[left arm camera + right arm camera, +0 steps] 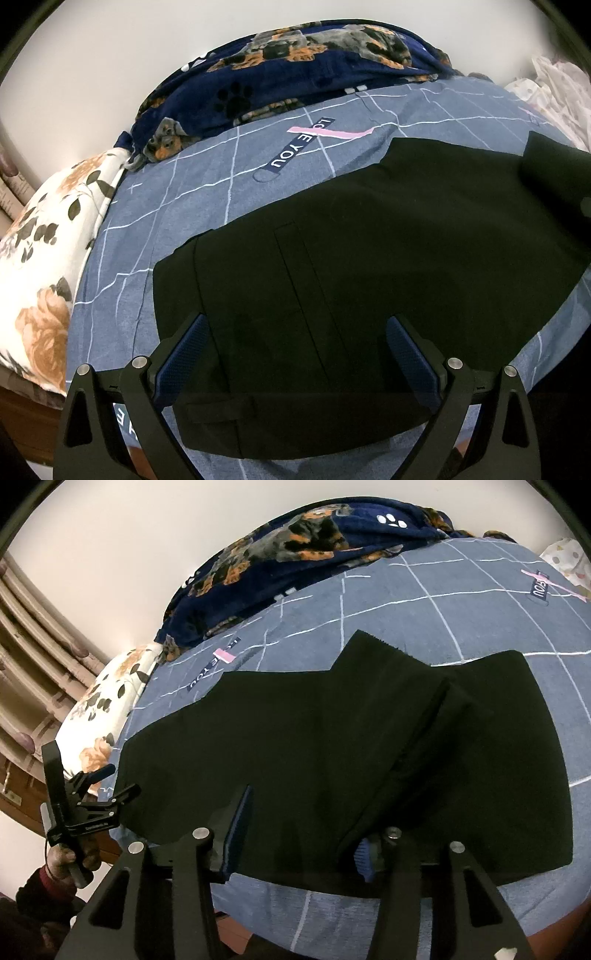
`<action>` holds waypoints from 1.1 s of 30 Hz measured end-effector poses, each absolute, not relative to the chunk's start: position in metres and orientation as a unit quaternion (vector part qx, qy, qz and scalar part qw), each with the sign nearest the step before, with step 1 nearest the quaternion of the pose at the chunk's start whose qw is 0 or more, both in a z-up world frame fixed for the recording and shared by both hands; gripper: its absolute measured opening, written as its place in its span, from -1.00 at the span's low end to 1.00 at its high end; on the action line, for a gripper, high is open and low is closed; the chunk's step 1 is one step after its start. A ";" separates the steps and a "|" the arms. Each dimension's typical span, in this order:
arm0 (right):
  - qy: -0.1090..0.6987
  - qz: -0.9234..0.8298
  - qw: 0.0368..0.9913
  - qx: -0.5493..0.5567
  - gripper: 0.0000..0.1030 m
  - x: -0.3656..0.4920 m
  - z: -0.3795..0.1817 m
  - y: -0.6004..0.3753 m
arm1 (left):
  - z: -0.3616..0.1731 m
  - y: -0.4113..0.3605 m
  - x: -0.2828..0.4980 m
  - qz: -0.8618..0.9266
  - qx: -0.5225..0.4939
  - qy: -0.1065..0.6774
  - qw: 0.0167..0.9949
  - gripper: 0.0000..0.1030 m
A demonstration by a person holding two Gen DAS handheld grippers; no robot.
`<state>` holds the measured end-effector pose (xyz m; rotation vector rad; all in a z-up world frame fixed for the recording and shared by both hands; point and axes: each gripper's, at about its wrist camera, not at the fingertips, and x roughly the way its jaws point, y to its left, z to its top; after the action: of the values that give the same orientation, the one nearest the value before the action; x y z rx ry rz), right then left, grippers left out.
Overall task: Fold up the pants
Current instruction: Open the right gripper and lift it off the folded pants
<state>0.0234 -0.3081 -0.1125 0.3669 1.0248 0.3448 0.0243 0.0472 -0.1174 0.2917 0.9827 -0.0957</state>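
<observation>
Black pants [351,258] lie flat on the blue grid-patterned bed sheet [207,199], waistband toward the near edge. My left gripper [295,332] is open, its blue-padded fingers [184,350] spread over the waistband end, holding nothing. In the right wrist view the pants [295,738] spread across the sheet [424,602], with a folded-over layer [480,746] on the right. My right gripper [303,830] is open over the near edge of the pants; its right finger is partly hidden under the fabric fold. The left gripper also shows in the right wrist view [107,782], held by a hand at the far left.
A navy dog-print blanket [295,70] is bunched along the far side by the white wall. A floral pillow [48,258] lies at the left. Light patterned fabric [557,96] sits at the far right. Curtains [33,657] hang at the left.
</observation>
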 end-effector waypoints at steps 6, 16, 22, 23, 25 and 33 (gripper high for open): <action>0.484 0.164 0.842 0.171 -0.04 0.023 -0.111 -0.308 | -0.117 0.047 0.024 -0.046 0.139 0.471 0.870 0.87; 0.473 0.171 0.854 0.133 0.07 0.019 -0.101 -0.299 | -0.118 0.045 0.026 -0.045 0.140 0.471 0.870 0.87; 0.468 0.175 0.864 0.059 0.24 0.016 -0.097 -0.281 | -0.118 0.044 0.026 -0.045 0.140 0.472 0.869 0.87; 0.467 0.174 0.866 0.041 0.25 0.015 -0.097 -0.276 | -0.119 0.044 0.027 -0.046 0.140 0.472 0.869 0.87; 0.468 0.173 0.866 0.021 0.27 0.013 -0.098 -0.271 | -0.119 0.044 0.027 -0.046 0.140 0.472 0.869 0.87; 0.471 0.181 0.863 -0.005 0.36 0.008 -0.103 -0.261 | -0.121 0.042 0.024 -0.046 0.140 0.474 0.868 0.87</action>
<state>0.0080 -0.2613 -0.1028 -0.0101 0.9869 0.3791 0.0238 0.0419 -0.1213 0.2921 0.9910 -0.0960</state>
